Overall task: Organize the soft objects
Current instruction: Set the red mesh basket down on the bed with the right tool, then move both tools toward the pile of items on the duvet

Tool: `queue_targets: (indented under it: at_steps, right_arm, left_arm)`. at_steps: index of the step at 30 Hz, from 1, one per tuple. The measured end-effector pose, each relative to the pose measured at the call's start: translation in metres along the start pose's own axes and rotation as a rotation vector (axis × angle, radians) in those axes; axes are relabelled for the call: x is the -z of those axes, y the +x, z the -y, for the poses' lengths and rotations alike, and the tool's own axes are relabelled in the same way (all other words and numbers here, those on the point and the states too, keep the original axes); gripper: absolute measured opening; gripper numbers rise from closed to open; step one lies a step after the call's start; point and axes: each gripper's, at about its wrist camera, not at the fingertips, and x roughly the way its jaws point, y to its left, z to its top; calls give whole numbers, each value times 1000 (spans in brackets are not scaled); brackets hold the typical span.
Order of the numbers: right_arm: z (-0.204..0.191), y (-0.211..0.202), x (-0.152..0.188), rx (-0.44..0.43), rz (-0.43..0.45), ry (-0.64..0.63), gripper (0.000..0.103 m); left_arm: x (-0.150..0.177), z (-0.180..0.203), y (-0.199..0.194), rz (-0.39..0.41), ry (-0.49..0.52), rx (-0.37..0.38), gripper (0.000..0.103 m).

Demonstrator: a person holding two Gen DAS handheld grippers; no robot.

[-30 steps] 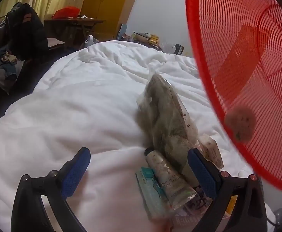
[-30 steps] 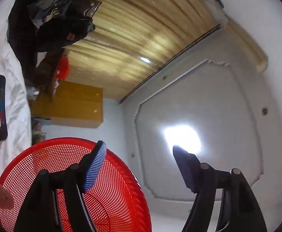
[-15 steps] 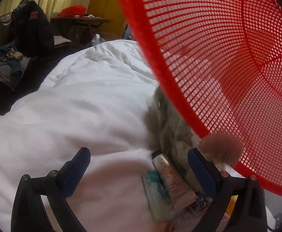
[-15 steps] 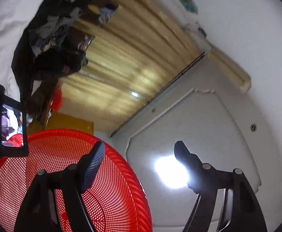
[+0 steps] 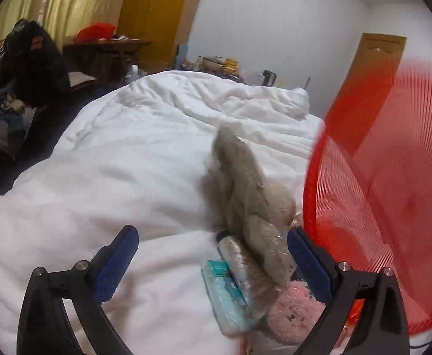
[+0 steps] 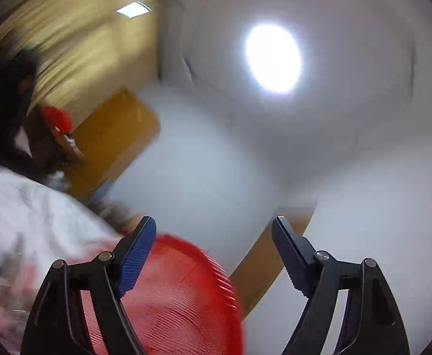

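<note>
While both grippers gape empty, right gripper (image 6: 214, 254) just widening; blurred red mesh basket (image 5: 393, 207), fuzzy grey plush (image 5: 245, 195), left gripper (image 5: 213, 261).

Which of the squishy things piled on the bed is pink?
The round fluffy puff at the near end of the pile, low by the left gripper's right finger. The tall fuzzy toy behind it is grey-brown, and the flat packet is teal.

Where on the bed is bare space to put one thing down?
Free: the white duvet left of the grey plush, toward the dark chair. Crowded: the right side, with tubes, pink plush and red basket.
</note>
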Motion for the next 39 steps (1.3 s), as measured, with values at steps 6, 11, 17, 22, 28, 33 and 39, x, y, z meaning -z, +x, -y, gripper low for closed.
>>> queue_targets:
  at_steps: [6, 11, 17, 22, 28, 33, 39]
  right_arm:
    - [106, 64, 66, 92, -356, 254, 79]
    - [156, 73, 139, 195, -427, 354, 81]
    - [212, 81, 223, 198, -662, 556, 81]
    - [204, 67, 225, 100, -687, 595, 88]
    - [127, 64, 176, -13, -678, 244, 88]
    - [80, 39, 115, -353, -543, 347, 88]
    - [27, 37, 76, -529, -540, 422, 88]
  left_arm:
    - [1, 14, -7, 37, 69, -4, 101]
    - [2, 20, -9, 54, 103, -22, 101]
    - [2, 30, -12, 51, 138, -32, 101]
    - [4, 48, -22, 73, 212, -65, 102]
    - [9, 68, -29, 81, 303, -73, 102]
    - [9, 72, -34, 57, 288, 13, 102]
    - [13, 81, -42, 53, 314, 30, 102]
